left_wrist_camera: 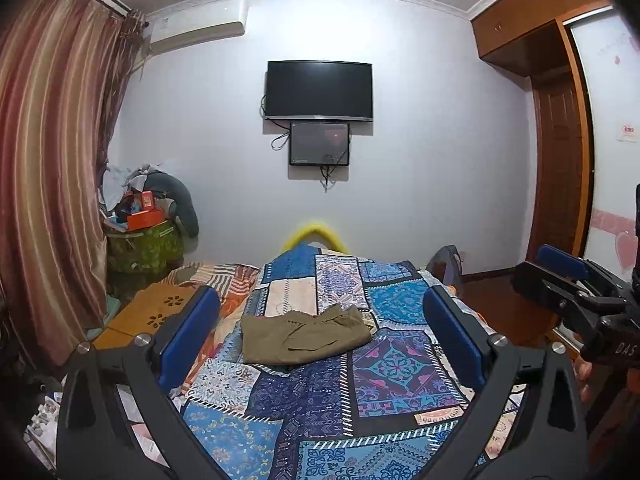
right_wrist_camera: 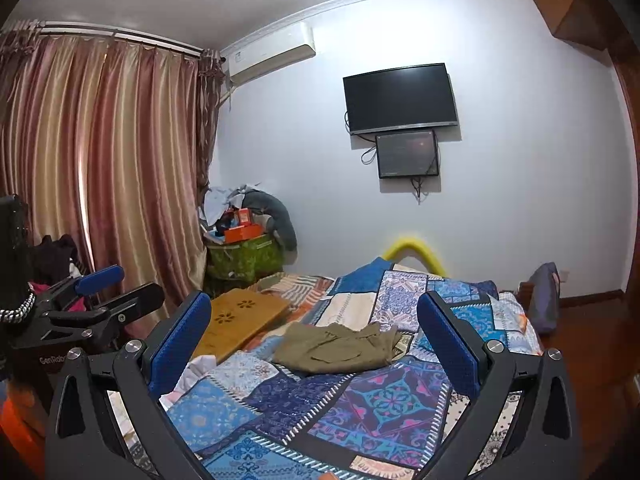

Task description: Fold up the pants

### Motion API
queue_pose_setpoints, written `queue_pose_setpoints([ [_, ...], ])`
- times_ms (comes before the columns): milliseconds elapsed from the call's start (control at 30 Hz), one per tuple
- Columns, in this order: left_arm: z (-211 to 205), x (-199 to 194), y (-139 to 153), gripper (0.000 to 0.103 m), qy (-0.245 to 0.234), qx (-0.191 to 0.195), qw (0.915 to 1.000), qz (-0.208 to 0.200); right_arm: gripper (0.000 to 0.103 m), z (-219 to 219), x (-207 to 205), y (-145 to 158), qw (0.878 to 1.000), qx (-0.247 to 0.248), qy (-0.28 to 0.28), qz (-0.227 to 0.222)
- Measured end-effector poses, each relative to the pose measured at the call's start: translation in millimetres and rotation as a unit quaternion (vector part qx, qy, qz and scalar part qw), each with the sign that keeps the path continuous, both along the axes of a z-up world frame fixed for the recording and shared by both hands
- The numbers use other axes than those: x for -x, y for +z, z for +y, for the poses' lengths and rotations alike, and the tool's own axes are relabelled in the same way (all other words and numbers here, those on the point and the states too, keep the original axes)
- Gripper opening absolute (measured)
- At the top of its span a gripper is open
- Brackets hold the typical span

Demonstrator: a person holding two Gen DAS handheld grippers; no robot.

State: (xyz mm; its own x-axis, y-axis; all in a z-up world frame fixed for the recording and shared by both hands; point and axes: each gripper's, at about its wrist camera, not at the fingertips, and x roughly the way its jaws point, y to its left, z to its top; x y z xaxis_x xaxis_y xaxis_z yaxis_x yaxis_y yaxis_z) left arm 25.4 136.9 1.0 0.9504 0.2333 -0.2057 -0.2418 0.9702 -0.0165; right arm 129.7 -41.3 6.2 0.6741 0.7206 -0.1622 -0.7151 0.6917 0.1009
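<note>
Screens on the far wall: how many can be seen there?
2. The large black television hangs high on the wall, and a smaller dark screen hangs directly below it, with cables hanging beside and under it. Both also show in the right wrist view. No others are visible.

A black television (left_wrist_camera: 319,90) hangs above a patchwork quilt (left_wrist_camera: 384,364), striped curtains (left_wrist_camera: 52,168) alongside.

Olive-khaki pants (left_wrist_camera: 305,334) (right_wrist_camera: 338,347) lie folded into a compact, roughly rectangular bundle on a blue patchwork bed cover (left_wrist_camera: 394,364), near the middle of the bed. The stack is flat but rumpled, with loose wrinkled layers bunched toward its 2 o'clock corner and a neater straight edge at 9 o'clock. A seam or pocket line crosses the top.
</note>
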Motion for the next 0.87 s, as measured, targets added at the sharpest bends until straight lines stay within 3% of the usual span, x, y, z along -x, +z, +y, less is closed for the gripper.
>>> queue_pose_setpoints([
  [867, -7.4, -7.8, -0.2, 0.103, -0.025, -0.001, 0.9997, 0.006, 0.103, -4.4, 0.9, 1.0, 1.0, -0.008, -0.011, -0.002],
])
